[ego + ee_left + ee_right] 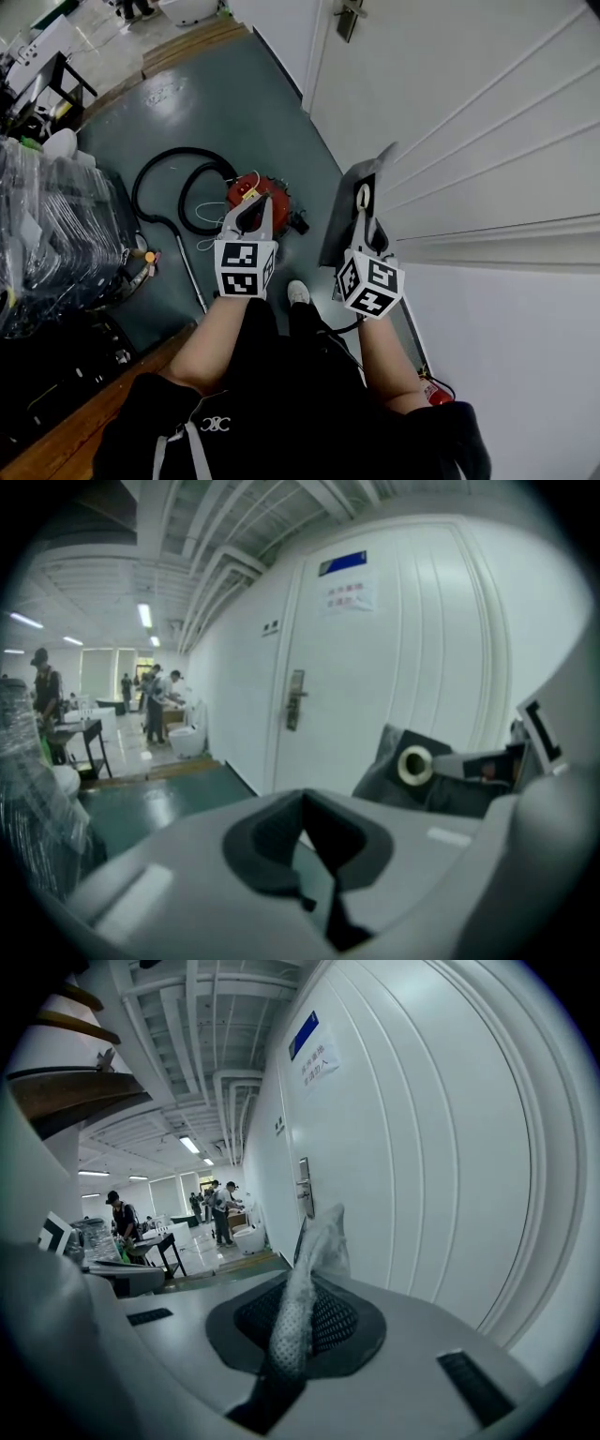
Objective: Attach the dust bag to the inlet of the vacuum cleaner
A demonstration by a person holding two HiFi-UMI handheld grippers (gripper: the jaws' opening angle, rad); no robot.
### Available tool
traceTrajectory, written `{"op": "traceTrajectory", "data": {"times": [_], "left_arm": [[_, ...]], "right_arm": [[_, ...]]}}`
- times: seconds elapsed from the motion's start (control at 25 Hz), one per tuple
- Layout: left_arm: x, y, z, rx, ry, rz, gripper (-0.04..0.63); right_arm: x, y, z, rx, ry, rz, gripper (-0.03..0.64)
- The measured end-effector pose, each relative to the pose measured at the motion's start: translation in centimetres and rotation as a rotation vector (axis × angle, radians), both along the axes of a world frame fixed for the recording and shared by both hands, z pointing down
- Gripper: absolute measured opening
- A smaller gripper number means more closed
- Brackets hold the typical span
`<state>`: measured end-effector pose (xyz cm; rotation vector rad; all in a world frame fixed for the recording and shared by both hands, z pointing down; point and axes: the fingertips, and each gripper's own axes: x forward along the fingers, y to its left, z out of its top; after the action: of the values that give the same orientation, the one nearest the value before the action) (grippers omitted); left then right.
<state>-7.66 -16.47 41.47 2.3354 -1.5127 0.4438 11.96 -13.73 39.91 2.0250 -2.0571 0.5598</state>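
Top: the person's black top (pixel 281 412) has a small white mark of interlocked curves at the chest, with no words beside it.
Marker cubes: the left cube (pixel 245 269) and the right cube (pixel 367 284) show black-and-white square patterns, no letters.
Left gripper: the left gripper (pixel 314 841) has its jaws closed together with nothing between them. In the head view it hangs over the floor, pointing away from the person.
Right gripper: the right gripper (pixel 300 1321) is clamped on a fold of pale mesh-like fabric, an edge of the dust bag.
Dust bag: the grey dust bag (pixel 349 211) is held in the air at the person's right, close to the door and well apart from the vacuum cleaner.
Bag axis: its long axis runs from the right gripper's jaws away from the person. It stands edge-on to the right gripper.
Bag collar: a pale round collar (pixel 415 764) on the flat side faces toward the left gripper.
Vacuum cleaner: the red vacuum cleaner (pixel 255 192) sits on the dark green floor (pixel 234 103) beyond the left gripper. The yellowish patch on top is too small to read.
Hose: a black hose (pixel 155 178) loops on the floor to its left.
Door: a white panelled door (pixel 394 667) has a metal handle (pixel 294 698).
Door signs: a blue plate (pixel 342 562) sits above a white paper notice (pixel 347 594) with reddish lines. The writing on both is too blurred to read.
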Motion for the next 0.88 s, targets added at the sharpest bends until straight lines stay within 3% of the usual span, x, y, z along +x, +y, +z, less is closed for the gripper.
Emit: {"op": "traceTrajectory", "data": {"times": [0.4,0.88], "left_arm": [[2.4,-2.4,9.8,-0.074,-0.037,0.085,0.000],[2.5,-2.6,30.4,-0.183,-0.127,0.143,0.000]], "right_arm": [[2.3,-0.2,11.5,-0.106,-0.014,0.160,0.023],[2.1,1.5,32.7,-0.276,-0.013,0.205,0.021]]}}
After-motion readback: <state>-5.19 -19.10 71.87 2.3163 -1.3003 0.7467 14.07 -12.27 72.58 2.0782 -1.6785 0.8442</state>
